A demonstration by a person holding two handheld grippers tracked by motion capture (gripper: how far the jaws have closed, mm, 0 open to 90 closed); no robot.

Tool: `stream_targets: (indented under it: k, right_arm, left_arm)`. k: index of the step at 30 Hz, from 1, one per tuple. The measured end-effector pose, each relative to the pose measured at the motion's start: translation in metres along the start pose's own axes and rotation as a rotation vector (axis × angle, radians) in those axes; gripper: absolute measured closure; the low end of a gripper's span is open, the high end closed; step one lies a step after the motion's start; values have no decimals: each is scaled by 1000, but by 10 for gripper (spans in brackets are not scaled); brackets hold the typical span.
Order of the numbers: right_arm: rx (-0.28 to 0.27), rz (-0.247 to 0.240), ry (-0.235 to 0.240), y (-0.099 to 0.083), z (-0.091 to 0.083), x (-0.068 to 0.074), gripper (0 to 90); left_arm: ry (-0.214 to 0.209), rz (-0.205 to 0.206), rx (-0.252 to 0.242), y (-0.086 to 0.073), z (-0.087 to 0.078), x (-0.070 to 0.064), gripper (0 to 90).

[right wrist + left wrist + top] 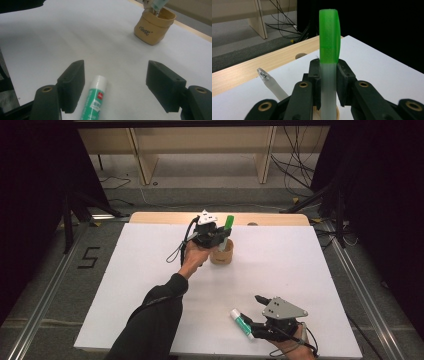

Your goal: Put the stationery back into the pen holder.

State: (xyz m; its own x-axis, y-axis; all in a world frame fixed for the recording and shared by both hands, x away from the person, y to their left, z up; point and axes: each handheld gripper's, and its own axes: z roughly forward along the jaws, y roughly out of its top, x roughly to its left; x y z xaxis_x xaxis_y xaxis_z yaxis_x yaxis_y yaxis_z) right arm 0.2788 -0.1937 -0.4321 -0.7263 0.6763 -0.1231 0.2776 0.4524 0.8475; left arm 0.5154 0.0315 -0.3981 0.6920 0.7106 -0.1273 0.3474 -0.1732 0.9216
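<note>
Upright, the green-capped pen (329, 75) sits clamped between left jaws; right jaws gape, seemingly astride the glue stick (94, 100)

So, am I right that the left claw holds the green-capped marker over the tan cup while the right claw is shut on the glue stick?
Not quite. The right claw is open: in the right gripper view its jaws stand wide apart, with the glue stick lying on the table between them. The left claw does hold the green-capped marker over the tan cup.

Green-capped marker (329, 50): frosted translucent barrel, upright, cap uppermost, lower end inside the tan cup (222, 254). Glue stick (94, 100): green-and-white label, white cap, lying flat on the sheet, well apart from the cup, nearer the person.
</note>
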Motion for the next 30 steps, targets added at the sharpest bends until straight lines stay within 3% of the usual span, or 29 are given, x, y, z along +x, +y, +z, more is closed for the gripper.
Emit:
stream_targets:
  k: [4, 13, 23, 30]
  right_arm:
    - [-2, -3, -2, 0, 0, 0, 326]
    - [-5, -14, -4, 0, -1, 2, 332]
    - [2, -25, -2, 0, 1, 3, 332]
    - [2, -26, -5, 0, 1, 3, 332]
  left_arm:
    - [2, -27, -19, -1, 5, 2, 761]
    - [22, -33, -12, -4, 15, 2, 761]
    - [27, -13, 6, -9, 23, 0, 759]
    - [63, 9, 21, -11, 25, -1, 755]
